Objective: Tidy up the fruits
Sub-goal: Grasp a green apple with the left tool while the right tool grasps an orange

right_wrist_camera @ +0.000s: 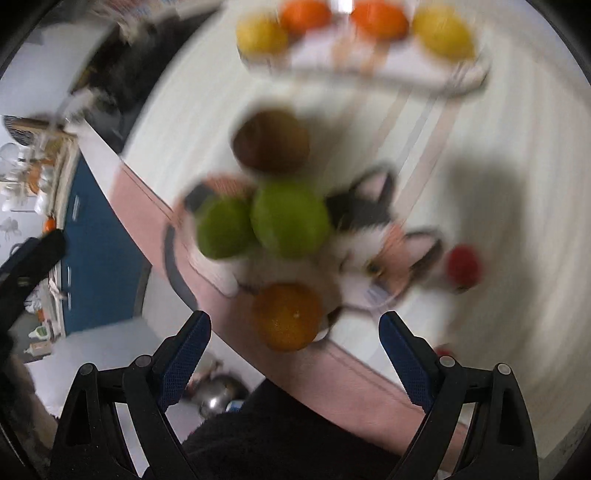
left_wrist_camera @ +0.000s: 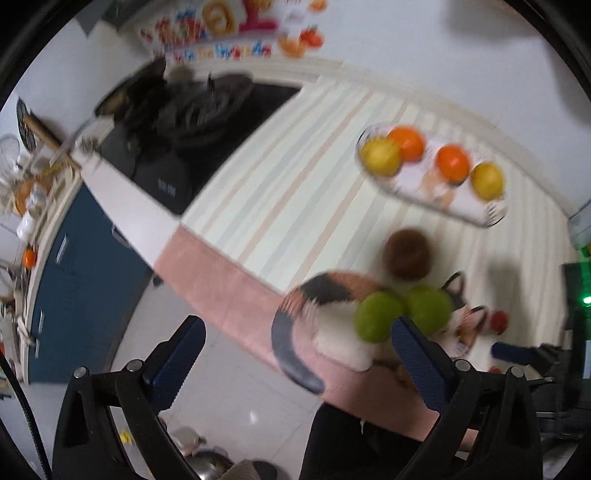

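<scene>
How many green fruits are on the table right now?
2. Both green fruits sit side by side on the cat-shaped mat: one toward its tail, one nearer its head. Others may be hidden; the pictures are blurred.

White wall [left_wrist_camera: 388,33], blue cabinet [left_wrist_camera: 77,280] (drawers), pale floor tiles [left_wrist_camera: 236,398].

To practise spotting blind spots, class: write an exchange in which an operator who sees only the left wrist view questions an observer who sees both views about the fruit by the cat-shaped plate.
Operator: A finger of my left tool blocks the plate's near edge. Any fruit there?
Observer: Yes, an orange lies at the near edge of the cat-shaped plate, nearer than the two green fruits.
Operator: Is the right tool holding anything?
Observer: No. The right tool is open and empty, with that orange just ahead of it.
</scene>
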